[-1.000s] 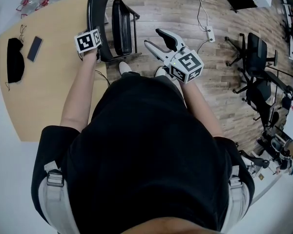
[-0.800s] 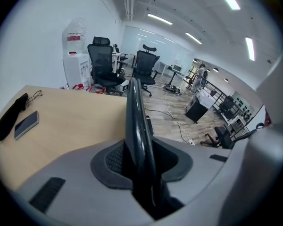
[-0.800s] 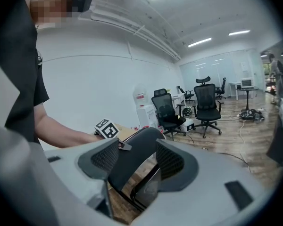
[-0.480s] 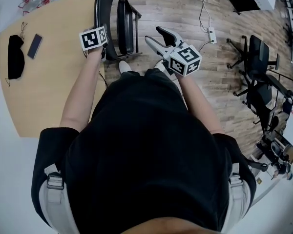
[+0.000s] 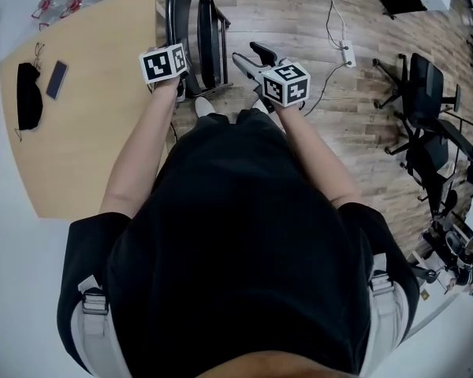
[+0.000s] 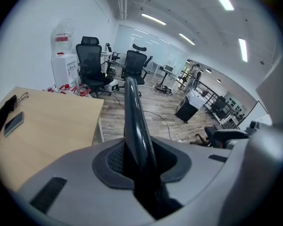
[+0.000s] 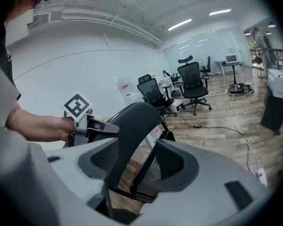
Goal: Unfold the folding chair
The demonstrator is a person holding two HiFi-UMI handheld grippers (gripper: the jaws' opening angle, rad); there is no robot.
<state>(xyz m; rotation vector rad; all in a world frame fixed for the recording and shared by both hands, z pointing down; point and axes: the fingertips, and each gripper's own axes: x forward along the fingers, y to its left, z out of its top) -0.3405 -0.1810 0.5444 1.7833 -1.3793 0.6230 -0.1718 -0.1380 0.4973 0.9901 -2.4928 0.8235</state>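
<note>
The black folding chair (image 5: 199, 31) stands folded on the wood floor, beside the table's corner. My left gripper (image 5: 177, 87) sits under its marker cube at the chair's near edge. In the left gripper view, the chair's black frame tube (image 6: 133, 112) runs up between the jaws of the left gripper (image 6: 139, 163); they have just closed and are shut on it. My right gripper (image 5: 248, 57) is open just right of the chair. In the right gripper view, the chair's backrest (image 7: 132, 121) shows in the gap of the right gripper (image 7: 139, 166), untouched, and the left gripper (image 7: 92, 125) holds the chair's far side.
A light wooden table (image 5: 87, 132) lies left of the chair, carrying a phone (image 5: 57, 79) and a black pouch (image 5: 30, 94). Office chairs (image 5: 426, 93) stand at the right. A power strip with its cable (image 5: 348, 53) lies on the floor. My shoes (image 5: 203, 107) are near the chair's base.
My left gripper has shifted right with the chair frame, and the chair now stands further right. My right gripper has drawn in toward the chair and sunk lower.
</note>
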